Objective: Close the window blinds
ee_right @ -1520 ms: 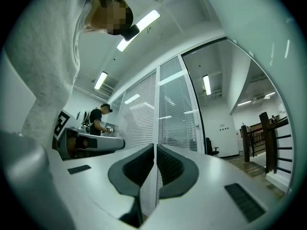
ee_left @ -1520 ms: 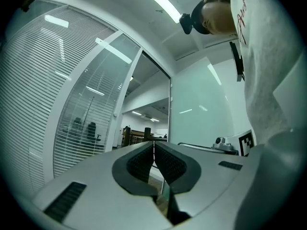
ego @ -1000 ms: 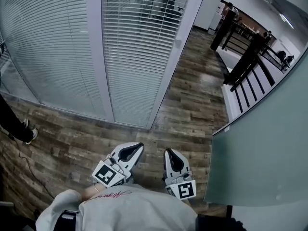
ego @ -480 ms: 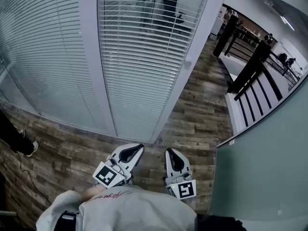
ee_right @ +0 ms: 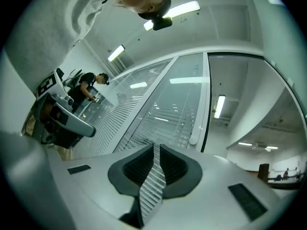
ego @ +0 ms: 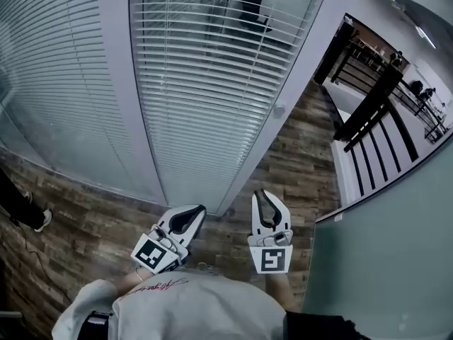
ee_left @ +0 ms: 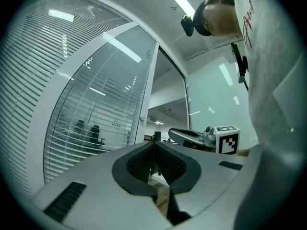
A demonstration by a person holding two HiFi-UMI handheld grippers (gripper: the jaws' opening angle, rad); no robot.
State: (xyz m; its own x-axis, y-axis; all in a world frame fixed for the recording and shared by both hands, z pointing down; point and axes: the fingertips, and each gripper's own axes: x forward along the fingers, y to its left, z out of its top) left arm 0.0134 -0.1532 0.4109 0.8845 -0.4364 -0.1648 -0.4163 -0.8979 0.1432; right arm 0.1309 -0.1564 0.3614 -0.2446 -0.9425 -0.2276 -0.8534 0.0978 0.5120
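Your view has closed in on the glass wall, and your right gripper [ego: 265, 195] has pushed forward, ahead of the left. White slatted window blinds [ego: 205, 83] fill the far panel behind the glass. Their slats are open enough to show a dark office chair [ego: 251, 9] beyond, so the closing isn't done. Right of them slants the white frame post [ego: 301, 62]. Both tools are pinched shut on nothing; the left gripper [ego: 199, 210] waits near your body. The small round white knob [ego: 279, 109] on the post is likely the control, well apart from the right gripper aimed its way.
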